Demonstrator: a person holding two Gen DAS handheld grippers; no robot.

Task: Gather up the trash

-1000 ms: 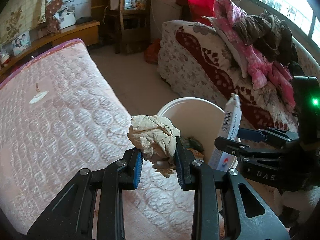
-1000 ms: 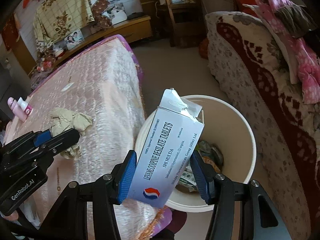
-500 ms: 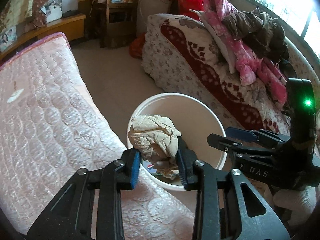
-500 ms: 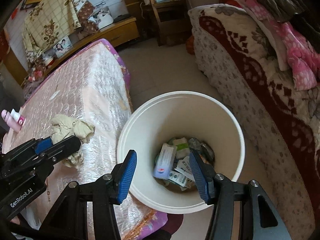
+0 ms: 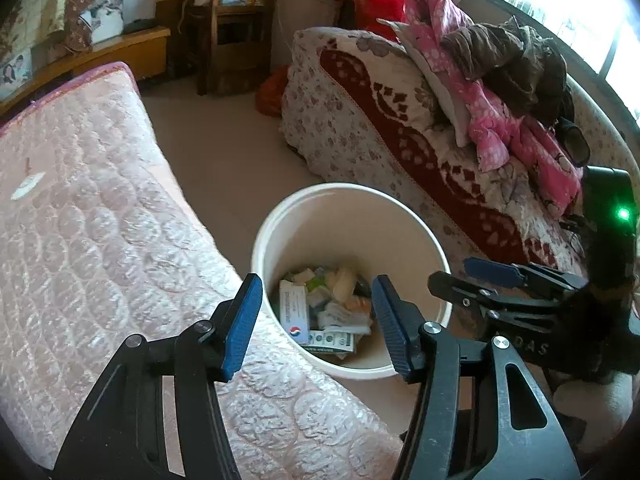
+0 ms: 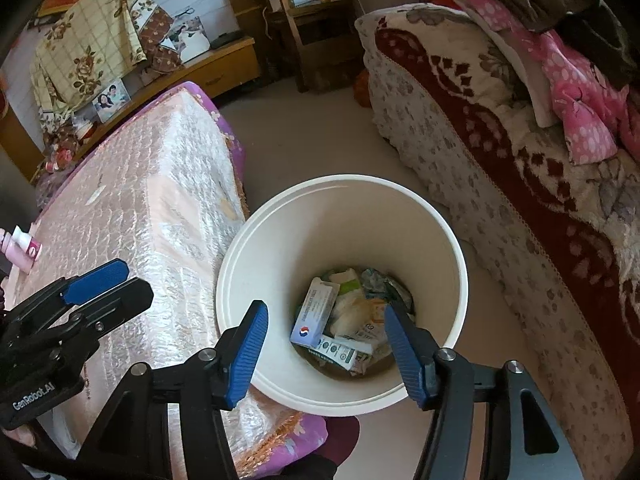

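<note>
A white round trash bin stands on the floor between the pink mattress and a sofa; it also shows in the right wrist view. Inside lie a white tablet box, crumpled paper and other wrappers. My left gripper is open and empty above the bin's near rim. My right gripper is open and empty over the bin. Each gripper shows in the other's view, the right one and the left one.
A sofa with a red-patterned blanket and piled clothes stands to the right. A pink bottle and a small white scrap lie on the mattress. A wooden chair and a low shelf stand at the back.
My right gripper opened and the tablet box fell into the bin. My left gripper then moved over the bin and opened, and the crumpled paper dropped in.
</note>
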